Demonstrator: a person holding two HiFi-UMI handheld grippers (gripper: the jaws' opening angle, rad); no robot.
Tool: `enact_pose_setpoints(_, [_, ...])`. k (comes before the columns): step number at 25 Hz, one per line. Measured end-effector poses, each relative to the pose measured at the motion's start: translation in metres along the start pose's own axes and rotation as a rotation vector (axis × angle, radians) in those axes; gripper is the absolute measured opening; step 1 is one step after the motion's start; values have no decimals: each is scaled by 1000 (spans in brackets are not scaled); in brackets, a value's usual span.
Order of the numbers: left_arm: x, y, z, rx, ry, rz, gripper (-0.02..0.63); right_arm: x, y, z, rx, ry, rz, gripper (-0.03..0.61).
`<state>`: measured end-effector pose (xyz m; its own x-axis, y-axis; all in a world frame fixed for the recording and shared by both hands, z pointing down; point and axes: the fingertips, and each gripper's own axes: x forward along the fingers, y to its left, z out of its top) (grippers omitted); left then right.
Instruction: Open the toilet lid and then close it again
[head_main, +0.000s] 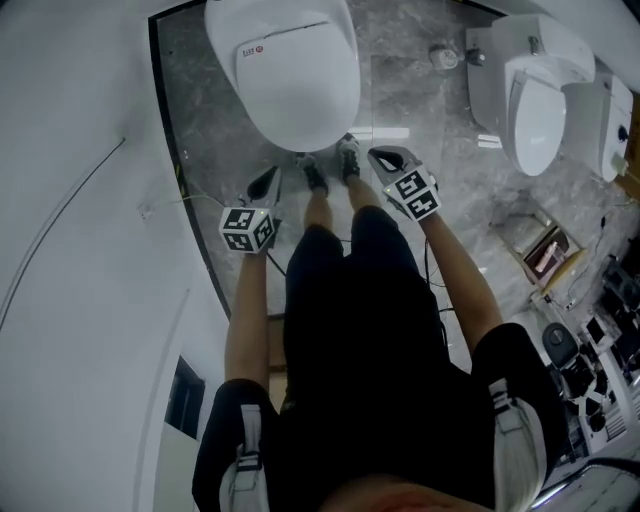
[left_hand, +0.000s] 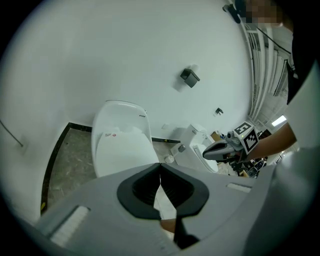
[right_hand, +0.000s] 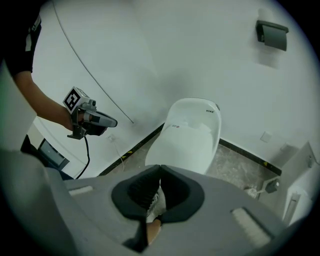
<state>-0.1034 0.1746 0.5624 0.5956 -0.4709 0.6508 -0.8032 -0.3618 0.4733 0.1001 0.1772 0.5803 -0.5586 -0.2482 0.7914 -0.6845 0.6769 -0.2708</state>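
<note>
A white toilet (head_main: 285, 75) stands against the wall with its lid (head_main: 292, 62) down. The lid also shows in the left gripper view (left_hand: 122, 147) and the right gripper view (right_hand: 186, 142). My left gripper (head_main: 270, 182) hangs shut and empty to the left of the bowl's front, short of it. My right gripper (head_main: 382, 157) is shut and empty too, just right of the bowl's front. Neither touches the toilet. Each gripper sees the other: the right gripper (left_hand: 216, 150) and the left gripper (right_hand: 102, 120).
The person's shoes (head_main: 330, 165) stand right in front of the bowl. A second toilet (head_main: 535, 105) sits to the right, with boxes and gear (head_main: 560, 255) on the marble floor beyond. A white wall with a black skirting (head_main: 180, 170) runs along the left.
</note>
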Motion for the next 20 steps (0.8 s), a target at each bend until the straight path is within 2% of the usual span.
enact_pose_setpoints(6, [35, 25, -13, -17, 10, 9, 12, 42, -16, -25, 39, 26, 16, 3])
enact_pose_setpoints(13, [74, 55, -54, -61, 64, 6, 12, 92, -40, -59, 76, 71, 18, 3])
enact_pose_setpoints(20, [109, 88, -96, -95, 81, 27, 12, 138, -64, -93, 104, 84, 0, 3])
